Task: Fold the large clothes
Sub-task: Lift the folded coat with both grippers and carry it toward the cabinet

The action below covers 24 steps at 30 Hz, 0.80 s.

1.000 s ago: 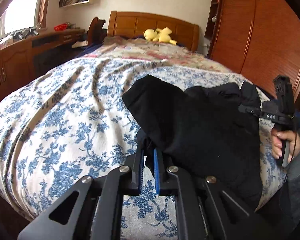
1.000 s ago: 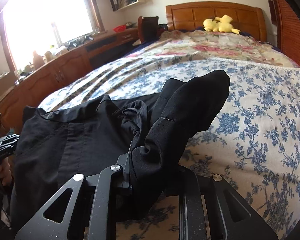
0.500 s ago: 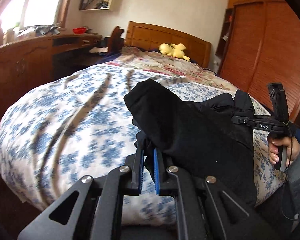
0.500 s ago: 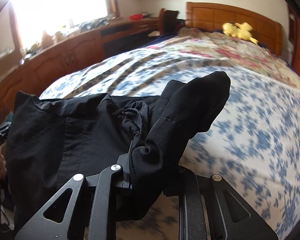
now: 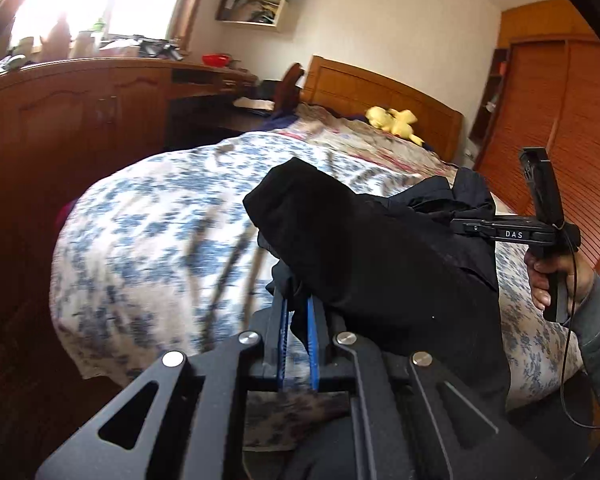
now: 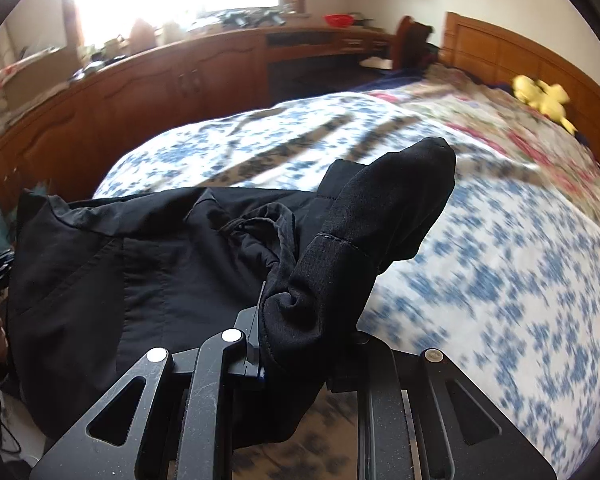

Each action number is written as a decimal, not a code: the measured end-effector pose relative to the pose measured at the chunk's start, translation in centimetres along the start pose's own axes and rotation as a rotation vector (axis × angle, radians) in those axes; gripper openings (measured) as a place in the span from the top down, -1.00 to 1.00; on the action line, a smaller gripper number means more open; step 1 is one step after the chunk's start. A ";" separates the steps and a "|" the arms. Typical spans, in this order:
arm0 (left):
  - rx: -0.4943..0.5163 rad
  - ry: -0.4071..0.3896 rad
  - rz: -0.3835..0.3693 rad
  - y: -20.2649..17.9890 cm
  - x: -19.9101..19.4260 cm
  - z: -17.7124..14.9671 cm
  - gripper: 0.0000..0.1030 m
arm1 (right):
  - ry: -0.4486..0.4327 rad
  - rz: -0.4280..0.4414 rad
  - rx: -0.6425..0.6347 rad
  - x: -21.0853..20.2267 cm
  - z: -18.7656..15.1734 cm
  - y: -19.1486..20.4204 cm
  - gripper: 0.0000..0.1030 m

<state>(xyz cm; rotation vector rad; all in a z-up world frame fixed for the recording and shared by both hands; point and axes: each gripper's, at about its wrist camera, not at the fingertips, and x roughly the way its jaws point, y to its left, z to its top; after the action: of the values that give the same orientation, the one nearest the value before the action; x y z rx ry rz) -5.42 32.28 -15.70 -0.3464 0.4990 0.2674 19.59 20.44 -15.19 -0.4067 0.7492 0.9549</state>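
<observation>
I am holding the left tongs (image 5: 296,320) clamped on a bunched edge of the black garment (image 5: 380,264), the blue pads pinching the cloth. The right tongs (image 6: 300,344) are gripping another thick fold of it (image 6: 340,240). The garment is hanging stretched between the two over the bed's blue-flowered cover (image 6: 500,280), toward its foot end. At 2 o'clock in my right view a yellow plush toy (image 6: 544,98) is lying by the headboard.
</observation>
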 end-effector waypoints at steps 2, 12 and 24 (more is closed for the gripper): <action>-0.005 -0.006 0.022 0.9 0.0 0.1 0.87 | 0.007 0.010 -0.023 1.1 1.2 1.0 0.67; -0.003 -0.019 0.146 5.2 0.8 2.8 0.88 | 0.006 0.064 -0.122 7.5 8.6 4.4 0.67; -0.027 -0.078 0.306 11.6 1.3 7.4 0.88 | -0.038 0.093 -0.197 15.5 17.8 10.8 0.67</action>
<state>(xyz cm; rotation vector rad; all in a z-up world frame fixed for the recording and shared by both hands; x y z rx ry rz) -5.09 45.92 -13.26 -0.2841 0.4715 0.5828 23.02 46.17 -14.28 -0.5276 0.6457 1.1264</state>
